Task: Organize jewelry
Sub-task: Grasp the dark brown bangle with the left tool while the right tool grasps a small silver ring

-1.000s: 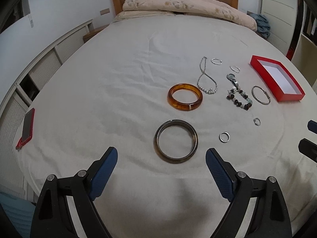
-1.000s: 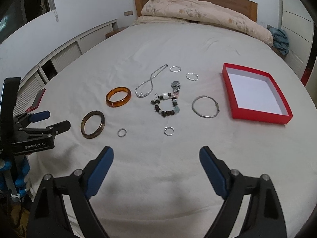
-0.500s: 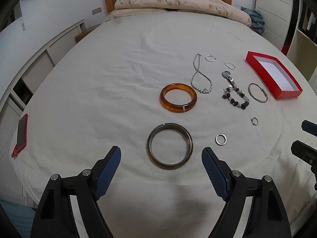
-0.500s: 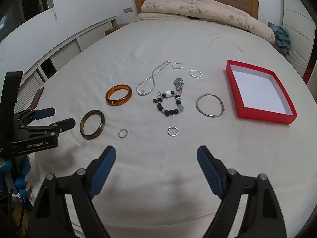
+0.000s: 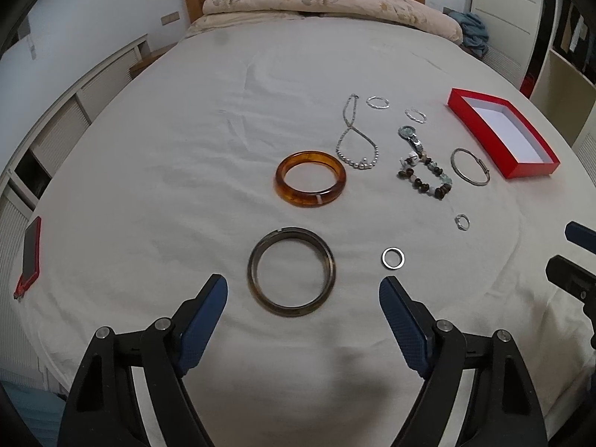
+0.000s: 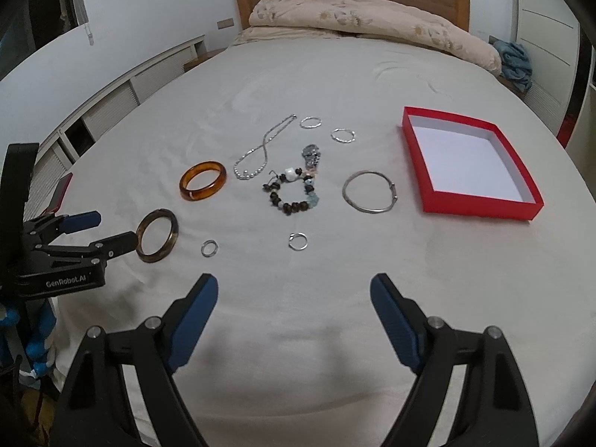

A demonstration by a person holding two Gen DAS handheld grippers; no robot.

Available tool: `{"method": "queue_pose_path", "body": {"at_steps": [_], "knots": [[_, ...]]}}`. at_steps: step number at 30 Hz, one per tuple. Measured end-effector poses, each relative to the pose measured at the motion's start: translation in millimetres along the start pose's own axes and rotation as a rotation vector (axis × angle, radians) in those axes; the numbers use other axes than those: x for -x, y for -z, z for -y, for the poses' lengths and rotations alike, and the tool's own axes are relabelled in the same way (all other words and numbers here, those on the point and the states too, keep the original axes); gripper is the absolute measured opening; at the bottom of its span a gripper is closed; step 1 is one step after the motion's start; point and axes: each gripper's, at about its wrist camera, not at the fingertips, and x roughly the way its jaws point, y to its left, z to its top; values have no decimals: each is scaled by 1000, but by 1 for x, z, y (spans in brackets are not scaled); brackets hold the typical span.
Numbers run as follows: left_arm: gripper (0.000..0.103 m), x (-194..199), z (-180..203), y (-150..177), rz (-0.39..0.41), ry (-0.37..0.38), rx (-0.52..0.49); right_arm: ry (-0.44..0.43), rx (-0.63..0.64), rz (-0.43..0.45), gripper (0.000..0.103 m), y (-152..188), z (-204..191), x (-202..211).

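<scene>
Both grippers hang over the near end of a bed (image 5: 186,141) covered in a pale sheet, each with its blue fingers spread wide and nothing between them; their jaws have just been closing a little, yet the gap remains broad. Just ahead of the left gripper (image 5: 303,290), centred between its fingertips and lying flat on the sheet, is a dark bangle (image 5: 291,276); neither pad touches it. Straight beyond that lies an amber bangle (image 5: 310,178), and off the right fingertip sits a small ring (image 5: 393,258). Further ahead and to the right are a pearl necklace (image 5: 355,138), a watch (image 5: 409,137), a bead bracelet (image 5: 424,178), a thin silver bangle (image 5: 470,167), a second ring (image 5: 462,222) and two small hoops (image 5: 378,102), with an open red box (image 5: 503,138) furthest right, nothing inside it. A red phone (image 5: 30,253) lies at the bed's left edge. From the right gripper (image 6: 294,290) the jewelry is all well ahead of the fingertips: the second ring (image 6: 298,241) nearest, the bead bracelet (image 6: 292,192) beyond it, the silver bangle (image 6: 369,190) ahead of the right finger, and the red box (image 6: 480,201) past that to the right. The left gripper (image 6: 100,231) shows at the far left, its fingers flanking the dark bangle (image 6: 157,235)
</scene>
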Motion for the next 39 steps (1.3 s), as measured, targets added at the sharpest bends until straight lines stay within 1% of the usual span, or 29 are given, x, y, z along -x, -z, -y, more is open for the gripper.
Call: {"method": "queue_pose_path", "body": {"at_steps": [3, 5, 7, 8, 9, 12, 13, 14, 15, 17, 18, 20, 21, 28, 30, 31, 33, 34, 35, 37, 39], "knots": [[80, -4, -15, 1, -12, -9, 20, -32, 17, -11, 83, -2, -6, -4], [71, -8, -26, 1, -26, -13, 35, -57, 28, -22, 83, -4, -12, -8], [64, -17, -40, 0, -50, -9, 58, -94, 41, -47, 74, -6, -18, -17], [63, -21, -45, -1, -63, -7, 67, -117, 48, -67, 66, -7, -23, -24], [62, -26, -50, -1, -75, 0, 76, -132, 56, -81, 61, -9, -27, -29], [62, -38, -57, -4, -96, 18, 88, -164, 89, -110, 58, -13, -41, -45], [60, -42, -57, -5, -103, 25, 90, -177, 103, -120, 58, -14, -46, -52], [55, -48, -57, -6, -114, 32, 91, -190, 110, -132, 56, -16, -50, -58], [53, -53, -58, -7, -126, 37, 90, -203, 112, -147, 52, -17, -54, -65], [46, -62, -57, -7, -146, 43, 92, -224, 111, -179, 48, -19, -60, -82], [44, -67, -56, -7, -160, 46, 93, -229, 110, -187, 47, -20, -61, -87], [37, -76, -56, -7, -184, 56, 96, -240, 110, -209, 46, -22, -66, -102], [35, -80, -55, -7, -196, 62, 98, -243, 111, -218, 45, -22, -68, -108], [35, -93, -54, -9, -228, 83, 103, -244, 126, -260, 42, -25, -79, -142], [34, -95, -53, -9, -235, 84, 100, -237, 130, -263, 38, -27, -81, -149], [32, -95, -54, -11, -240, 87, 99, -234, 133, -265, 37, -28, -83, -152], [23, -98, -52, -12, -245, 99, 89, -223, 147, -270, 28, -29, -85, -156], [13, -99, -51, -12, -246, 104, 85, -217, 152, -272, 24, -29, -86, -157], [11, -99, -50, -12, -248, 106, 80, -213, 154, -273, 19, -28, -86, -158], [8, -100, -48, -13, -245, 109, 70, -225, 145, -278, 19, -29, -83, -159], [8, -97, -44, -13, -238, 95, 55, -226, 154, -278, 19, -29, -84, -156]]}}
